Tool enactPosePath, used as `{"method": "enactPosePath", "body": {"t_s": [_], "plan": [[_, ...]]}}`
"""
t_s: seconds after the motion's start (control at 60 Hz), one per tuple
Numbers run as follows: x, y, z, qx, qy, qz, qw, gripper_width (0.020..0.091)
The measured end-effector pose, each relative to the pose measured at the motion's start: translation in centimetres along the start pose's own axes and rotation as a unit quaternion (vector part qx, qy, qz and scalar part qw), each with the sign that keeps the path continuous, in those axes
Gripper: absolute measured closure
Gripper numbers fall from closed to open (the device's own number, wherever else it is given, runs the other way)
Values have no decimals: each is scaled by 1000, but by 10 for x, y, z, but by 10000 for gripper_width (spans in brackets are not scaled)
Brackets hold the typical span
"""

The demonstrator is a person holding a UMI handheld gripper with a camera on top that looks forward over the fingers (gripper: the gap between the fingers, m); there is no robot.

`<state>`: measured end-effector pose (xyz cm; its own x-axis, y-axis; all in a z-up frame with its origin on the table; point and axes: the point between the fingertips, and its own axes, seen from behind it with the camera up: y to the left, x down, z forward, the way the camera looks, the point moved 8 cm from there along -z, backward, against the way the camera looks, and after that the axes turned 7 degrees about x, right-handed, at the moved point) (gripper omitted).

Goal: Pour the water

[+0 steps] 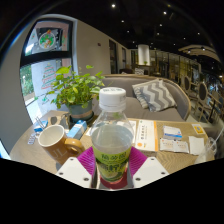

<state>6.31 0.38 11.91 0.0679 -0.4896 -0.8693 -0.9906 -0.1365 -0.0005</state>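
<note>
A clear plastic bottle with a white cap and a green label stands upright between my fingers. My gripper is shut on the bottle, and both magenta pads press against its lower sides. The bottle looks lifted a little above the wooden table. To the left of the bottle, beyond the left finger, a tan mug sits on the table with its mouth open upward. The bottle's base is hidden between the fingers.
A potted green plant stands behind the mug. Papers and cards lie on the table to the right. A blue-and-white packet lies beside the plant pot. A sofa with a striped cushion is beyond the table.
</note>
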Motion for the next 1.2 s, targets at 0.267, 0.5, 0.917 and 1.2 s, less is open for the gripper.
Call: {"method": "enactPosePath", "body": {"t_s": [0.267, 0.5, 0.917, 1.2], "plan": [[19, 0, 4, 18, -15, -16, 1000, 613], [26, -6, -12, 50, 44, 5, 998, 249], [40, 20, -191, 122, 106, 6, 987, 251], [47, 68, -293, 149, 124, 15, 981, 252]]}}
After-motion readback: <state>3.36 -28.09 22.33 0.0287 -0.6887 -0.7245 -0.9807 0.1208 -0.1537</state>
